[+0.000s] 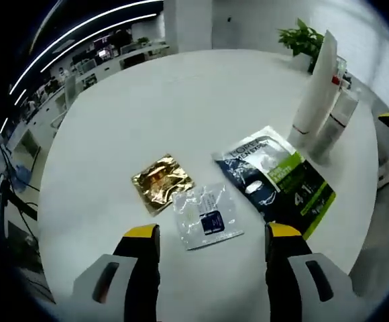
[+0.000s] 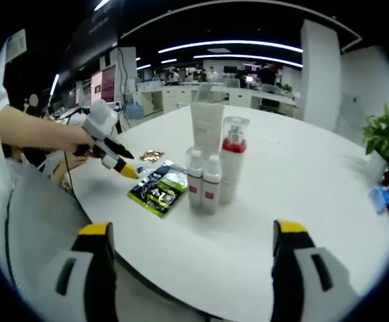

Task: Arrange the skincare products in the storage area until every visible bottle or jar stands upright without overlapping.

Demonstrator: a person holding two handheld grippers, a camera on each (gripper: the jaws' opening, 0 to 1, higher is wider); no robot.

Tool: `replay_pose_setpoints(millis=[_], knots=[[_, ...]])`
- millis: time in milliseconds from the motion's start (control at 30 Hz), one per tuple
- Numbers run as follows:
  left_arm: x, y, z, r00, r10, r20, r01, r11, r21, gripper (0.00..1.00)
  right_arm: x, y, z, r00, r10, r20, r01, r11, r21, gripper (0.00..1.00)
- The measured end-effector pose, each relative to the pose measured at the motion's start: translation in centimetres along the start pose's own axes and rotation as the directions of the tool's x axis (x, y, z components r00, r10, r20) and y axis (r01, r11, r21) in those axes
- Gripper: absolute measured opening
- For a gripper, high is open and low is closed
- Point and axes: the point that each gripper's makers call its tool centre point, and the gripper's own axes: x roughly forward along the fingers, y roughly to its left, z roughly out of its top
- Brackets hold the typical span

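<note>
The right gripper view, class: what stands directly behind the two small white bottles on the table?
Behind the two small white bottles stand a clear-capped bottle with a red collar and a tall white tube. Their lower parts are covered.

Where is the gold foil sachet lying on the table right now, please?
In the left gripper view, the gold foil sachet lies flat on the white table, just beyond the left gripper, touching the clear sachet and left of the dark green packet.
</note>
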Motion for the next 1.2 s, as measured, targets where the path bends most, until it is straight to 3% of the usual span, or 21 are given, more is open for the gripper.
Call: replay_pose_setpoints(millis=[300,567,733,900,1100,1200], knots=[[1.2,0.4,-0.2,0.999,0.018,-0.034,-0.018,1.000,0.013,0.53,0.0,-0.2,-0.1,1.000,-0.010,-0.006,0.010,1.000,0.007,0.99],[1.4,0.4,0.1,1.000,0.009,-0.024,-0.009,1.000,-0.014,0.48,0.0,-0.3,-0.1,1.000,-0.018,-0.007,0.018,1.000,0.011,0.98],[1.4,1.0,0.3,1.000,0.024,-0.020,-0.025,0.999,-0.029,0.38,0.0,-0.4,-0.2,1.000,-0.021,-0.009,0.021,1.000,0.010,0.98],[1.5,1.1,0.2,1.000,0.022,-0.014,-0.022,0.999,-0.028,0.38,0.0,-0.4,-0.2,1.000,-0.022,-0.007,0.022,1.000,0.009,0.98],[0.3,1.2,0.4,1.000,-0.019,-0.005,0.019,0.999,0.030,0.38,-0.1,-0.5,-0.1,1.000,-0.024,-0.004,0.024,1.000,0.010,0.98],[-0.5,1.4,0.5,0.999,-0.046,-0.010,0.047,0.991,0.123,0.38,-0.1,-0.5,-0.1,1.000,-0.025,-0.001,0.025,1.000,0.009,0.98]])
